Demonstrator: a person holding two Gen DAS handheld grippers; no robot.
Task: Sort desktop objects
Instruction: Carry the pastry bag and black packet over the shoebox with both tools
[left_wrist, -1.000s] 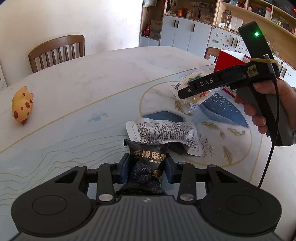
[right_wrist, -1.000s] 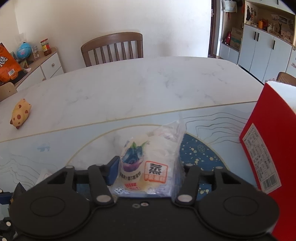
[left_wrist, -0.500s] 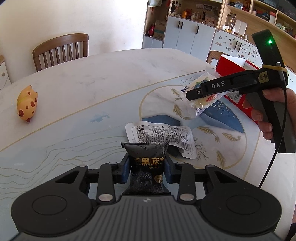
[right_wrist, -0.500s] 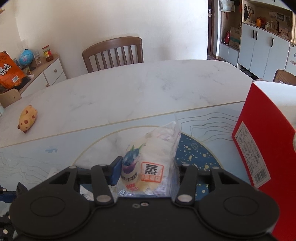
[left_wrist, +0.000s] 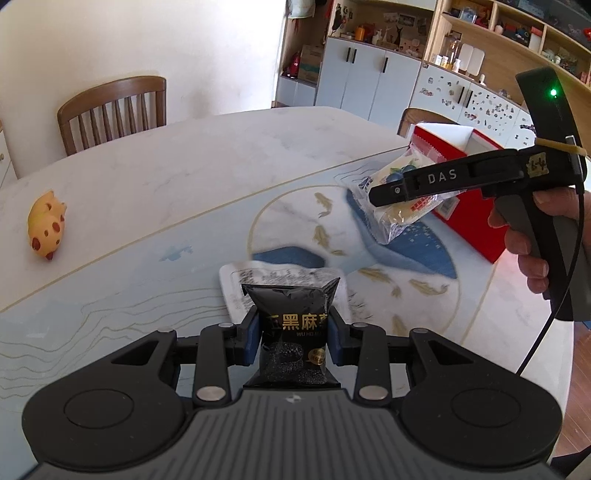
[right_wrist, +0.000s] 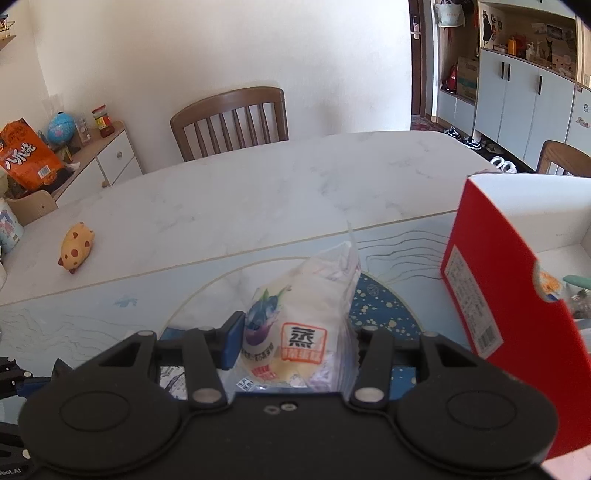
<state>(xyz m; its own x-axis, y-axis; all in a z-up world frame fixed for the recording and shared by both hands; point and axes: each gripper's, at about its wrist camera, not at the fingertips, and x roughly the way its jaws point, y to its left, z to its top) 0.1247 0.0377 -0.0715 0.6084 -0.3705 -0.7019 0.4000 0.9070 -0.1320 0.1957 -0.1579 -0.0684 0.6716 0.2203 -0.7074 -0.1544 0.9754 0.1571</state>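
Black snack packet (left_wrist: 293, 328) with gold letters sits upright between the blue pads of the left tongs (left_wrist: 293, 334), which are closed on it and hold it above the counter (left_wrist: 207, 177), over a white packet (left_wrist: 236, 284) that lies flat on the patterned mat (left_wrist: 110, 295). The right tongs (right_wrist: 295, 343) are closed on a clear bag with a white bun (right_wrist: 306, 317), lifted in the air just beside the open red box (right_wrist: 491, 280). Far to the left a yellow spotted toy pig (left_wrist: 46, 225) lies on the bare counter, and a wooden chair (left_wrist: 114, 110) stands behind it.
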